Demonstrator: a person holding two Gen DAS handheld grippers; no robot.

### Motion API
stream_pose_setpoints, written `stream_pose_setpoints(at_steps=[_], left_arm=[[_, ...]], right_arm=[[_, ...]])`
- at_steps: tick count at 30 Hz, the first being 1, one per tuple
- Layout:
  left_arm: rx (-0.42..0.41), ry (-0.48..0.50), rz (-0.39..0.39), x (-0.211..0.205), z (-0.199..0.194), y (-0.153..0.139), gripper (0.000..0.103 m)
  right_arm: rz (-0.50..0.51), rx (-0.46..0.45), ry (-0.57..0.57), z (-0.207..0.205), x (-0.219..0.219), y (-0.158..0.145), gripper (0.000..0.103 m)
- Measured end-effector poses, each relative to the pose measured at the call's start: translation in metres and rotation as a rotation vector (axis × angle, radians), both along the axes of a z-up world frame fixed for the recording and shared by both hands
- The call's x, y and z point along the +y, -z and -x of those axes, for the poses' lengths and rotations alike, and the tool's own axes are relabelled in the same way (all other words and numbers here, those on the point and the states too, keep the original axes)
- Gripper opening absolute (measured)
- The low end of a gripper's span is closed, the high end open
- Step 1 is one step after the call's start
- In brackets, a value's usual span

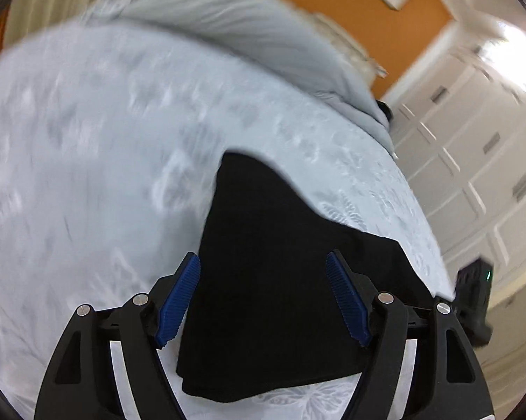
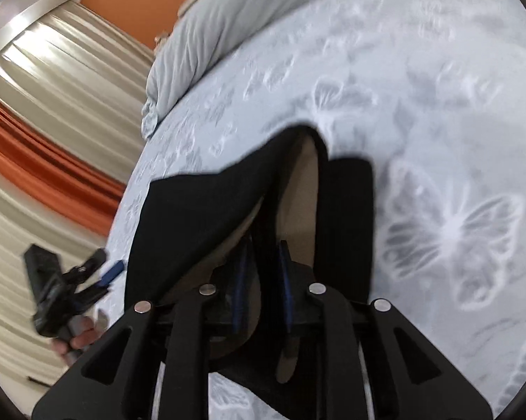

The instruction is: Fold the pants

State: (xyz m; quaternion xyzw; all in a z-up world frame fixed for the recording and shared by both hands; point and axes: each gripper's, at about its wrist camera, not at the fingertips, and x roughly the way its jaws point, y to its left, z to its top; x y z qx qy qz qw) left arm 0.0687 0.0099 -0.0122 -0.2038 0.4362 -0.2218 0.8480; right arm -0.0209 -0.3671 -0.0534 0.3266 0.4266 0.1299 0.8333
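Observation:
The black pants lie folded on the pale butterfly-print bed sheet. My left gripper hovers over their near part, open, its blue pads wide apart and touching nothing. In the right wrist view, my right gripper is shut on a fold of the pants. That fold is lifted, so a tan inner lining shows. The left gripper, held by a hand, appears at the left of this view beside the pants' edge.
A grey duvet is bunched at the far end of the bed. White wardrobe doors stand past the bed's right side. Cream and orange curtains hang past the left side. The sheet stretches bare to the right.

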Motion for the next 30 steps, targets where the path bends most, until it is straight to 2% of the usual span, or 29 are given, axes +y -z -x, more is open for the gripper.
stream_pose_setpoints(at_steps=[3, 4, 5, 6, 7, 8, 9, 10, 12, 13, 14, 15, 16, 17, 19, 20, 21, 22, 23, 24, 25, 26, 27, 28, 29, 30], left_arm=[[0.074, 0.015, -0.038, -0.007, -0.006, 0.026, 0.074], [0.112, 0.004, -0.048, -0.008, -0.009, 0.037, 0.074], [0.159, -0.005, -0.022, -0.007, -0.012, 0.050, 0.074], [0.207, -0.008, 0.032, -0.005, -0.017, 0.063, 0.068], [0.215, -0.024, 0.079, -0.002, -0.019, 0.070, 0.056], [0.197, -0.016, 0.087, -0.003, -0.018, 0.067, 0.048], [0.190, -0.016, 0.078, -0.004, -0.016, 0.059, 0.042], [0.180, -0.016, 0.096, -0.002, -0.013, 0.052, 0.036], [0.149, -0.006, 0.135, 0.006, -0.005, 0.036, 0.034], [0.140, -0.006, 0.145, 0.013, -0.002, 0.032, 0.034], [0.158, -0.008, 0.134, 0.017, -0.003, 0.036, 0.035], [0.185, -0.009, 0.124, 0.018, -0.005, 0.043, 0.037], [0.233, -0.013, 0.105, 0.018, -0.009, 0.057, 0.041], [0.250, -0.024, 0.096, 0.018, -0.011, 0.064, 0.044], [0.220, -0.028, 0.112, 0.019, -0.005, 0.054, 0.050], [0.193, -0.018, 0.095, 0.017, -0.002, 0.047, 0.055], [0.166, -0.008, 0.081, 0.015, -0.002, 0.043, 0.070], [0.152, -0.010, 0.067, 0.013, 0.000, 0.041, 0.084], [0.167, -0.021, 0.063, 0.011, 0.000, 0.045, 0.086], [0.194, -0.021, 0.068, 0.008, -0.005, 0.052, 0.086], [0.247, -0.005, 0.081, 0.004, -0.009, 0.064, 0.084], [0.243, -0.014, 0.069, 0.004, -0.012, 0.067, 0.083], [0.209, -0.026, 0.038, 0.001, -0.010, 0.065, 0.066], [0.188, -0.005, -0.007, -0.007, -0.011, 0.060, 0.046], [0.184, -0.007, -0.009, -0.009, -0.009, 0.055, 0.039], [0.184, -0.019, 0.023, -0.004, -0.006, 0.044, 0.033]], right_arm=[[-0.013, -0.007, -0.019, -0.008, 0.007, 0.004, 0.035], [-0.009, -0.013, -0.021, -0.011, 0.009, 0.004, 0.035], [0.009, -0.018, -0.030, -0.015, 0.013, 0.005, 0.035], [0.029, -0.026, -0.037, -0.018, 0.018, 0.005, 0.034], [0.037, -0.030, -0.042, -0.020, 0.021, 0.004, 0.031], [0.042, -0.047, -0.048, -0.020, 0.025, -0.002, 0.020], [0.034, -0.067, -0.046, -0.016, 0.026, -0.008, 0.014], [0.019, -0.106, -0.042, -0.010, 0.027, -0.019, 0.014], [0.037, -0.204, -0.046, 0.006, 0.030, -0.041, 0.014], [0.138, -0.186, -0.015, 0.008, 0.030, -0.043, 0.015], [0.239, -0.142, 0.024, 0.008, 0.027, -0.039, 0.021], [0.308, -0.080, 0.067, 0.007, 0.021, -0.033, 0.023], [0.322, -0.015, 0.112, 0.007, 0.011, -0.027, 0.023], [0.237, 0.035, 0.147, 0.012, -0.006, -0.021, 0.024], [0.123, 0.038, 0.159, 0.023, -0.022, -0.019, 0.055], [0.112, 0.033, 0.174, 0.030, -0.026, -0.018, 0.091], [0.137, 0.036, 0.190, 0.035, -0.025, -0.017, 0.098], [0.163, 0.037, 0.189, 0.035, -0.023, -0.015, 0.098], [0.154, 0.059, 0.150, 0.030, -0.018, -0.007, 0.095], [0.102, 0.080, 0.105, 0.024, -0.012, 0.005, 0.072], [0.038, 0.103, 0.072, 0.018, -0.007, 0.018, 0.057], [0.018, 0.110, 0.077, 0.013, -0.004, 0.025, 0.055], [0.037, 0.090, 0.083, 0.012, 0.001, 0.021, 0.039], [0.051, 0.064, 0.061, 0.013, 0.006, 0.011, 0.032], [0.054, 0.036, 0.071, 0.019, 0.007, -0.001, 0.028], [0.029, -0.001, 0.074, 0.026, 0.006, -0.013, 0.024]])
